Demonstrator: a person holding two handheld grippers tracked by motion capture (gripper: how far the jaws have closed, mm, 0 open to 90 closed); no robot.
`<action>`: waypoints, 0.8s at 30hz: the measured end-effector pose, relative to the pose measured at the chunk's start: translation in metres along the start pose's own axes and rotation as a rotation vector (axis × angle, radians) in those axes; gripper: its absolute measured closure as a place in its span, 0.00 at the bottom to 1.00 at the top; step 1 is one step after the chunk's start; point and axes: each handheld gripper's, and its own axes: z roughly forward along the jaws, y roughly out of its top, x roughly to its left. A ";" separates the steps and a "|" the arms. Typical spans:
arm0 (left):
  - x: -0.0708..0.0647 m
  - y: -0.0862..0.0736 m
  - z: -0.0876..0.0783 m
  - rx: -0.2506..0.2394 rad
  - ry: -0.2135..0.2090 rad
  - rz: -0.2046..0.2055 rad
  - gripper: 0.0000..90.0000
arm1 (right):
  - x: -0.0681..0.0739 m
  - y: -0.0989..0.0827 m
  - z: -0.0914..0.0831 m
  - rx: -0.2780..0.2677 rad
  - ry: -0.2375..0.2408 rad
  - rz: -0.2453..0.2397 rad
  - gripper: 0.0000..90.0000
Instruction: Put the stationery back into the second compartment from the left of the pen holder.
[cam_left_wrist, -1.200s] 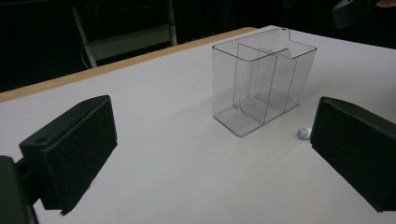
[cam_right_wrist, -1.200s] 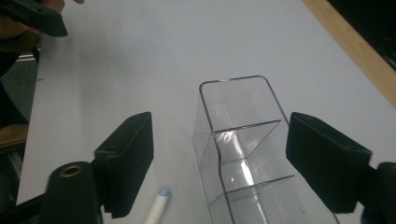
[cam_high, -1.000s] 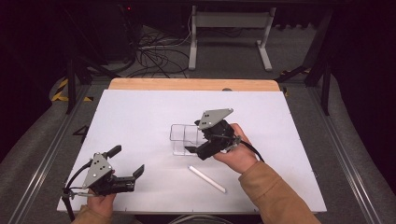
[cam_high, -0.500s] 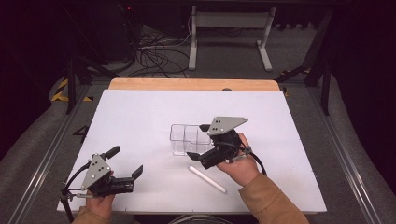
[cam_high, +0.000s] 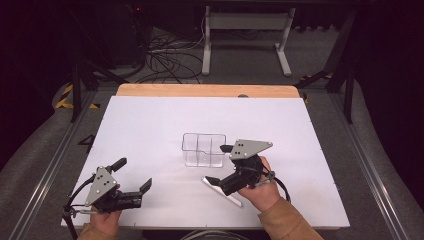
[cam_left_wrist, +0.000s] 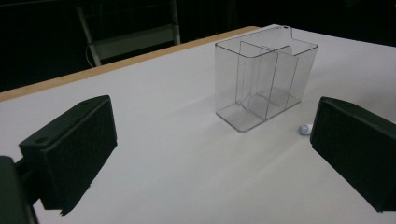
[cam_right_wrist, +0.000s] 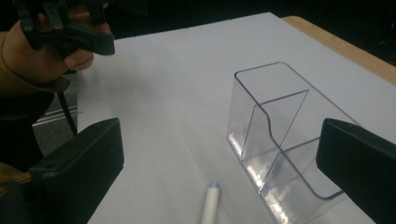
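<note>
White pen (cam_high: 222, 190) on the matte white table (cam_high: 150, 125), just beside the clear plastic box (cam_high: 203, 149).
Right gripper (cam_high: 220, 165) above the pen, jaws just opened wide, empty; left gripper (cam_high: 133, 176) apart too, well aside near the front edge.

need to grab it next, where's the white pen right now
In the high view the white pen lies flat on the table, just in front of the clear organizer, under the open right gripper.

The white table (cam_high: 150, 125) carries 1 clear divided container (cam_high: 203, 149) and 1 white pen (cam_high: 223, 191).
</note>
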 end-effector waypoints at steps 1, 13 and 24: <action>0.000 0.000 0.000 -0.001 0.000 -0.002 0.02 | 0.001 -0.001 0.001 0.017 0.002 -0.002 0.03; 0.000 0.000 -0.001 -0.003 -0.001 -0.003 0.02 | 0.002 -0.018 0.009 0.135 -0.016 0.043 0.04; -0.001 0.000 -0.002 -0.008 -0.001 -0.005 0.01 | -0.008 -0.039 0.014 0.083 0.149 0.210 0.00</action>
